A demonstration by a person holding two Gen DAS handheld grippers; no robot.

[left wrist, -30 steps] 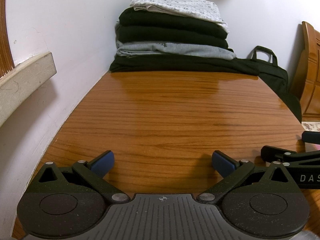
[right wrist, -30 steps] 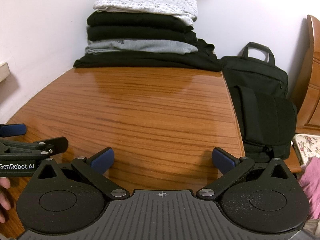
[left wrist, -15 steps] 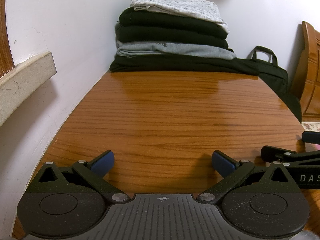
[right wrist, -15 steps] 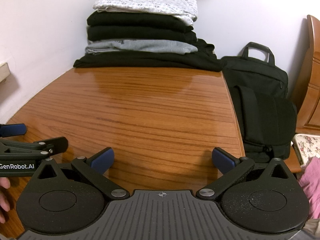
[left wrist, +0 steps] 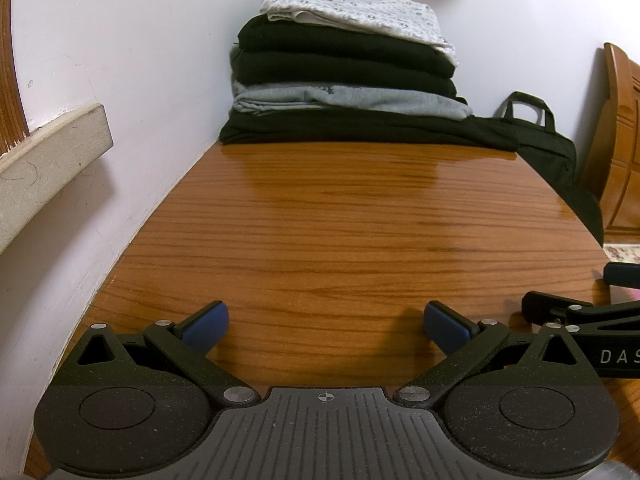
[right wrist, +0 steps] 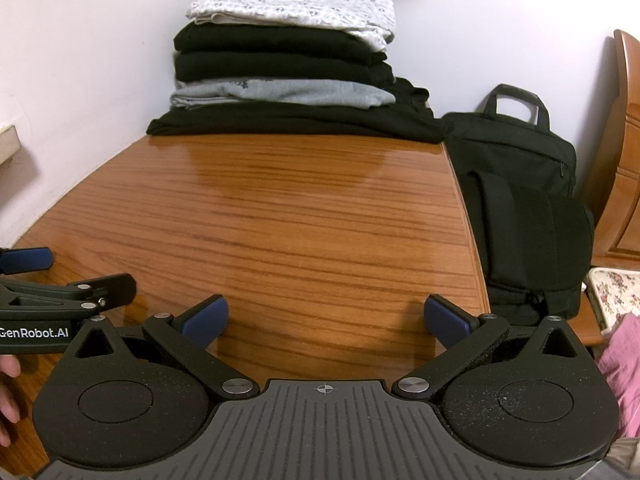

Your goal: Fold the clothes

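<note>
Left gripper (left wrist: 326, 326) sits at the bottom of its own view, low over the bench (left wrist: 340, 232), its jaws spread wide with nothing between the blue pads (left wrist: 206, 326) but bare wood. In the same view the right gripper (left wrist: 580, 312) pokes in at the lower right edge, side on.

Right gripper (right wrist: 326, 322) fills the bottom of its view the same way: jaws wide apart, gripping nothing, blue pads (right wrist: 446, 322) over the wood near the bench's (right wrist: 320, 220) front. The left gripper (right wrist: 60, 300) comes in from the lower left edge, with part of a hand (right wrist: 8, 392) just below it.

The clothes are a folded pile (left wrist: 344, 76) at the far end of the bench, upper centre of the frame, set against the wall in the corner. From the top down: a white patterned piece (right wrist: 296, 6), two black ones, a grey one (right wrist: 288, 94), and a wider black piece spread flat beneath. The pile is well apart from both grippers.

A black bag (right wrist: 520, 208) stands beside the bench's right edge, centre right of the frame, just beside the bottom black garment. Pink cloth (right wrist: 624, 372) shows at the lower right edge.
</note>
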